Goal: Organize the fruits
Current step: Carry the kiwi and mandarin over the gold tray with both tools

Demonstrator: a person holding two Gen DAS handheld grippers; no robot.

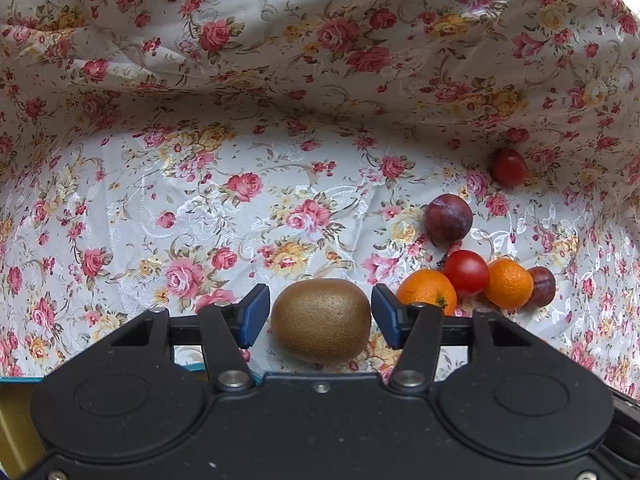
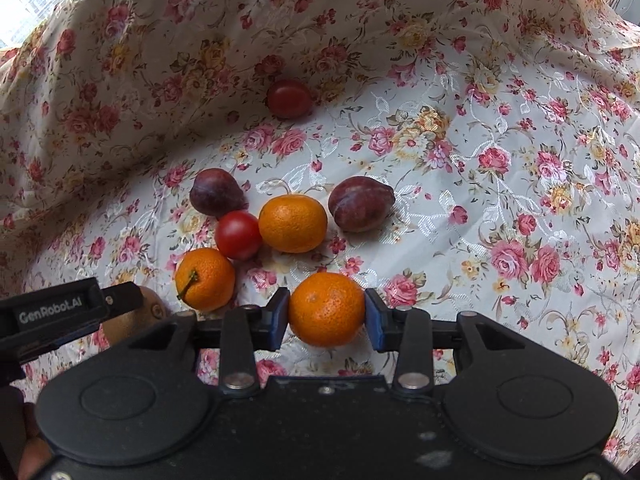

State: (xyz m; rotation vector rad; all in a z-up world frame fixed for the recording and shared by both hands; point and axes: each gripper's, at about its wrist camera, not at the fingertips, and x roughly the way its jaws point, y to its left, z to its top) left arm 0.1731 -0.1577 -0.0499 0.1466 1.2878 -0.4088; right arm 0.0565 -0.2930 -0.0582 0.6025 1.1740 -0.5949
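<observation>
In the left wrist view a brown kiwi (image 1: 321, 320) lies on the floral cloth between the fingers of my left gripper (image 1: 320, 316); the blue pads stand apart from it with small gaps, so the gripper is open. To its right lie two mandarins (image 1: 427, 292) (image 1: 510, 283), a red tomato (image 1: 466, 273), two plums (image 1: 448, 219) (image 1: 542, 286) and a far tomato (image 1: 509, 168). In the right wrist view my right gripper (image 2: 326, 316) is shut on a mandarin (image 2: 326, 315), both pads touching it. Ahead lie two mandarins (image 2: 293, 223) (image 2: 205, 279), a tomato (image 2: 238, 235), two plums (image 2: 216, 192) (image 2: 361, 203) and a far tomato (image 2: 289, 98).
The floral cloth (image 1: 280, 208) covers the surface and rises as a draped wall behind (image 2: 160, 40). The left gripper's body (image 2: 60, 320) shows at the left of the right wrist view, over the kiwi (image 2: 154, 312). A blue and yellow edge (image 1: 16, 408) shows at lower left.
</observation>
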